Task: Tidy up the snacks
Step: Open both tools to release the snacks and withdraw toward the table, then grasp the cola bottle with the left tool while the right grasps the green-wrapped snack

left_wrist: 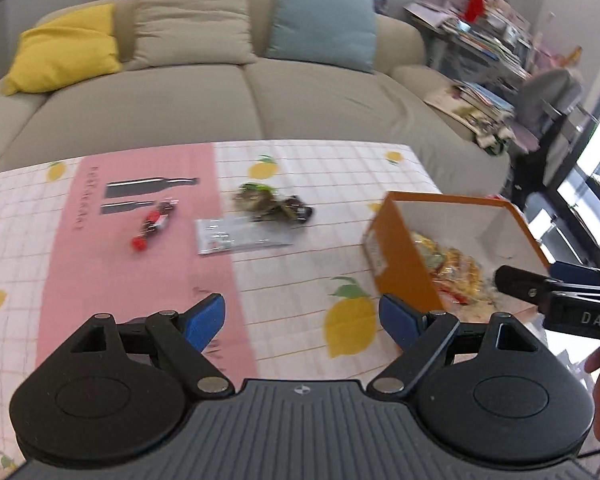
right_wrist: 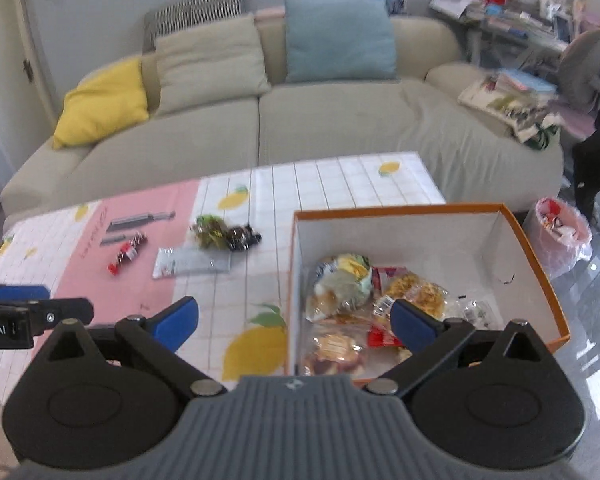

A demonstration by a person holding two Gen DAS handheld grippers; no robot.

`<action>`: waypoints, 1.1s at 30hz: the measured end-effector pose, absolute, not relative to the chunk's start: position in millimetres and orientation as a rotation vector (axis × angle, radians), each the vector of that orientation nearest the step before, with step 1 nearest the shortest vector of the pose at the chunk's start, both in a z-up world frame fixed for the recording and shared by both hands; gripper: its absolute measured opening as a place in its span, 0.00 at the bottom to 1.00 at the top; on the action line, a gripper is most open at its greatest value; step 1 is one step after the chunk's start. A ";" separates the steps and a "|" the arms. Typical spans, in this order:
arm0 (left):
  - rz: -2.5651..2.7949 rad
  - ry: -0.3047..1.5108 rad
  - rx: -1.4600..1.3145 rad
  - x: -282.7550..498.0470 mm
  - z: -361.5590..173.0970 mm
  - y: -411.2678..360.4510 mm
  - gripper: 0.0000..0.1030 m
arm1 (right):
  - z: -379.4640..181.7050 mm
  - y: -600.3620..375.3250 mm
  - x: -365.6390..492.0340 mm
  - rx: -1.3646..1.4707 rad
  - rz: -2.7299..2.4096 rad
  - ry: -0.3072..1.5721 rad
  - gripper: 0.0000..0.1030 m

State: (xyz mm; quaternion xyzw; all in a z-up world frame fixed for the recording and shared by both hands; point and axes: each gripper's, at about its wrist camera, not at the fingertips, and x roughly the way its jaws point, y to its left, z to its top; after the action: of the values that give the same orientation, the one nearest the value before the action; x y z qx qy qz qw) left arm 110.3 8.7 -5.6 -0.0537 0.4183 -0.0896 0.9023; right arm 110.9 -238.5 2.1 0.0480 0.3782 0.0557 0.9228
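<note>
Both grippers hang above the desk (right_wrist: pixel 340 184), which wears a checked cloth with lemons and a pink panel. The left gripper (left_wrist: pixel 302 322) has its blue fingers spread wide with only the cloth between them. The right gripper (right_wrist: pixel 294 320) is likewise spread wide and holds nothing; its right finger sits over the orange box (right_wrist: pixel 536 256), its left finger over the cloth.

The orange box stands open at the right end of the desk, white inside, with a heap of wrapped snacks (right_wrist: pixel 352 300) piled against its near-left corner.

Four loose snacks lie in a group on the desk to the left of the box. The red-and-black candy (left_wrist: pixel 153 224) lies on the pink panel, its long axis running diagonally, twisted ends pointing near-left and far-right. Just to its right the flat silver packet (left_wrist: pixel 236 236) lies with its long axis across the desk. Behind the packet's far edge sit a green wrapped snack (left_wrist: pixel 256 196) and a dark wrapped snack (left_wrist: pixel 294 210), side by side and touching.

Beyond the desk stands a beige sofa (left_wrist: pixel 220 100).
</note>
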 end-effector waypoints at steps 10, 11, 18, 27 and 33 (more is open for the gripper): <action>-0.122 0.839 -0.222 79.7 -38.1 66.8 0.98 | -28.9 -172.8 83.0 0.109 0.098 0.747 0.97; -0.116 0.843 -0.224 79.0 -41.8 70.1 0.98 | -33.6 -168.0 83.3 0.117 0.100 0.755 0.97; -0.095 0.801 -0.213 80.6 -58.3 84.0 0.98 | -54.5 -141.5 82.6 0.113 0.129 0.743 0.97; -0.111 0.767 -0.176 96.6 -76.2 86.8 0.93 | -74.1 -116.5 96.9 0.039 0.128 0.672 0.97; -0.118 0.777 -0.212 122.5 -88.3 99.9 0.93 | -86.7 -105.0 127.3 -0.013 0.157 0.683 0.97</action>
State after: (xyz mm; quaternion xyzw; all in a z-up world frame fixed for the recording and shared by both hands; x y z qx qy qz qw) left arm 122.5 99.9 -88.3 -0.1029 0.3777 -0.0576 0.9184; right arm 127.3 -105.0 -86.7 -0.0065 0.3346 0.0769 0.9392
